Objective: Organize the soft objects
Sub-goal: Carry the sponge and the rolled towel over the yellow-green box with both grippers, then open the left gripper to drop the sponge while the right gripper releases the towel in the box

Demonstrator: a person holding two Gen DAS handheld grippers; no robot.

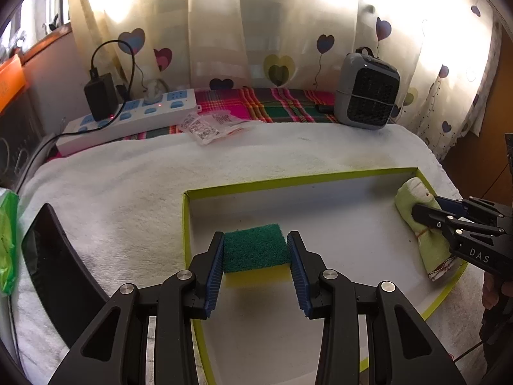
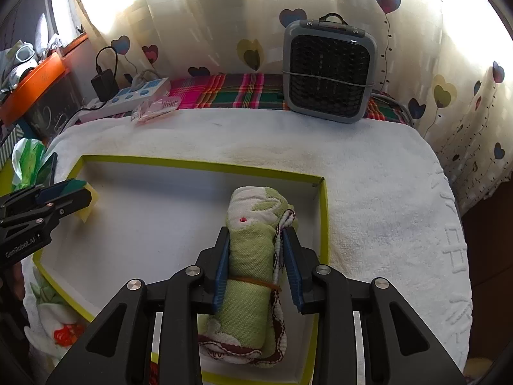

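Note:
A shallow white tray with a yellow-green rim (image 1: pixel 288 181) (image 2: pixel 192 163) lies on the white towel-covered table. My left gripper (image 1: pixel 256 235) (image 2: pixel 77 192) is shut on a sponge (image 1: pixel 255 252) (image 2: pixel 87 205), green scouring side up and yellow foam below, low over the tray's left end. My right gripper (image 2: pixel 256 231) (image 1: pixel 428 205) is shut on a rolled green-and-white towel (image 2: pixel 248 256) (image 1: pixel 407 194) bound with a rubber band. The roll lies lengthwise at the tray's right end, close to the right wall. Both pads touch its sides.
A grey fan heater (image 1: pixel 368 93) (image 2: pixel 327 73) stands at the back right, and a power strip (image 1: pixel 128 115) and plastic packets (image 1: pixel 208 126) at the back left. A dark flat device (image 1: pixel 54 266) and green bag (image 1: pixel 6 240) lie left of the tray. Another patterned cloth (image 2: pixel 54 327) sits near its front-left corner.

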